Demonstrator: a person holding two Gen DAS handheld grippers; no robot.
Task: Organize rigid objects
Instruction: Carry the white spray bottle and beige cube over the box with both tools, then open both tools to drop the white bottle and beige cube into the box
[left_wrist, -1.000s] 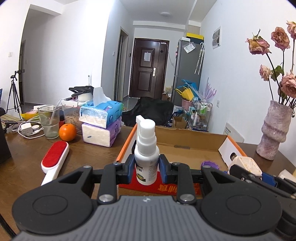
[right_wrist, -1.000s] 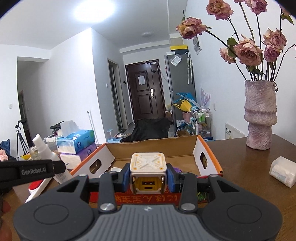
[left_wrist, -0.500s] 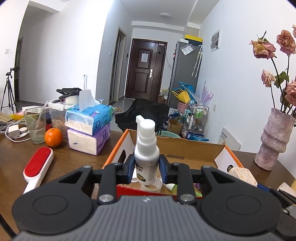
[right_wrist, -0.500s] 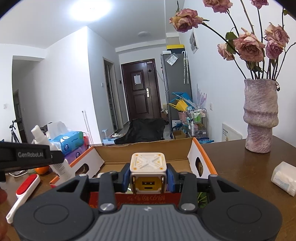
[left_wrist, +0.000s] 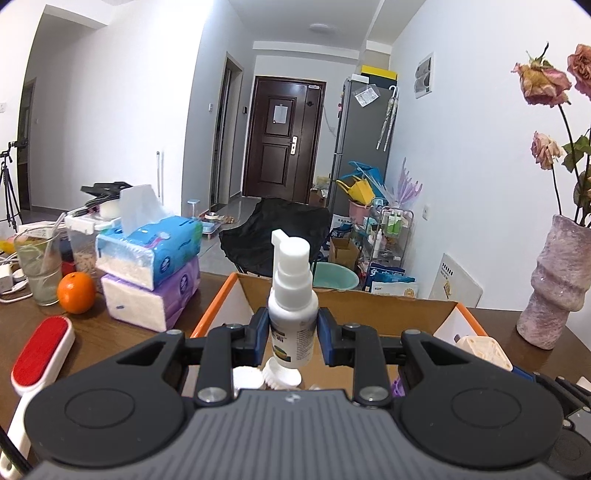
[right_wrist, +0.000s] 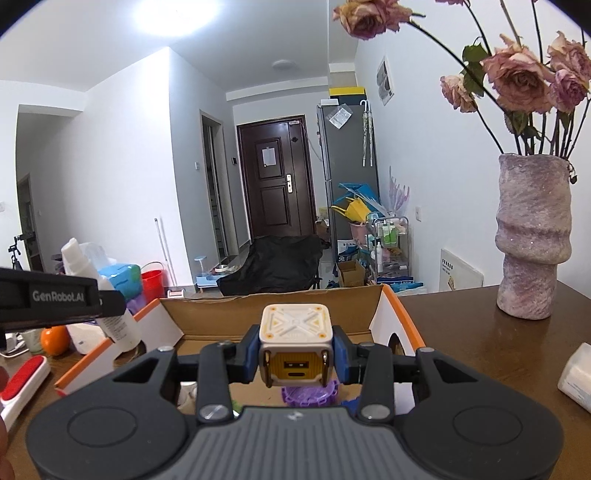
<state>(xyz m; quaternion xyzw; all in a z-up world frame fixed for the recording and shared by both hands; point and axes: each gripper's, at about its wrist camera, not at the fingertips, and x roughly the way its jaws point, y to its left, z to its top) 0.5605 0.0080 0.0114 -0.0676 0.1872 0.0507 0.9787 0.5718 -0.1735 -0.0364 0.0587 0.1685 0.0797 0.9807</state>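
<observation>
While the left hand-held gripper (left_wrist: 293, 339) clamps an upright spray bottle (left_wrist: 293, 314), the right hand-held gripper (right_wrist: 295, 356) grips a cube toy (right_wrist: 295, 345).

Bright, even indoor light; the ceiling lamp (right_wrist: 177, 14) blows out to glare in the right view. Sharp focus, strong fisheye bending, dark corners.

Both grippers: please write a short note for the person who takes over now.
Left gripper: shut on the white spray bottle, upright, over the cardboard box.
Right gripper: shut on the cube toy, also over the box.
Done: a purple gear-like piece and small white parts lie in the box.
Left: release both items into the box. The red lint brush lies on the table outside it.
</observation>
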